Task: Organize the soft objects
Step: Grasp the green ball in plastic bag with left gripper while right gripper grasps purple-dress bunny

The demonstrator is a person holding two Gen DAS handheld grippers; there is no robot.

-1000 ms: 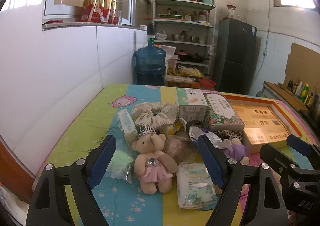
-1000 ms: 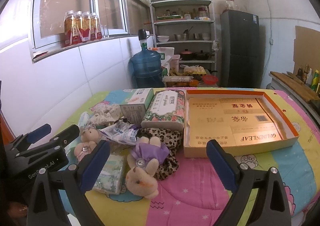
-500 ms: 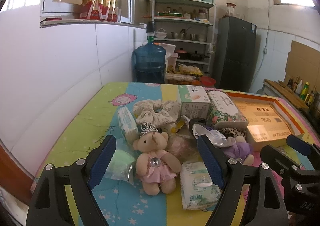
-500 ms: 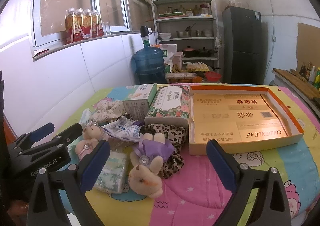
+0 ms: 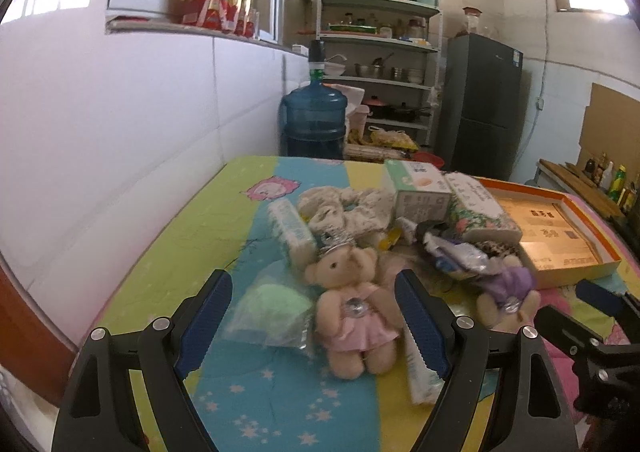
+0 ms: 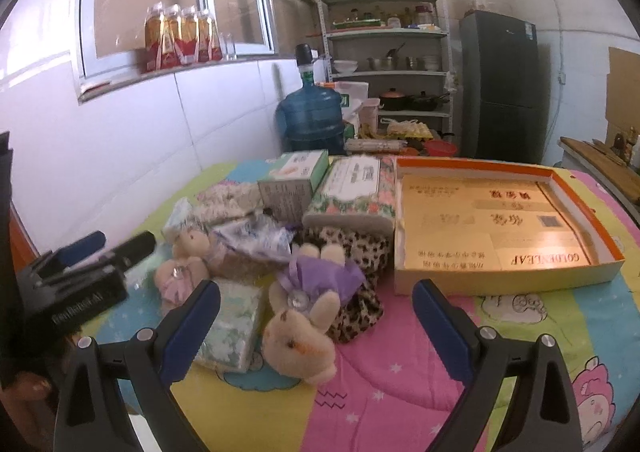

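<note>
Both grippers, fingers spread, have edged closer to the bear.

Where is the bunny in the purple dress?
The plush bunny in the purple dress lies on the leopard-print cloth, left of the orange-rimmed box, in the right wrist view.

White tiled wall on the left, its window sill holding bottles; beside the far metal shelving, a dark fridge and a blue water jug.
</note>
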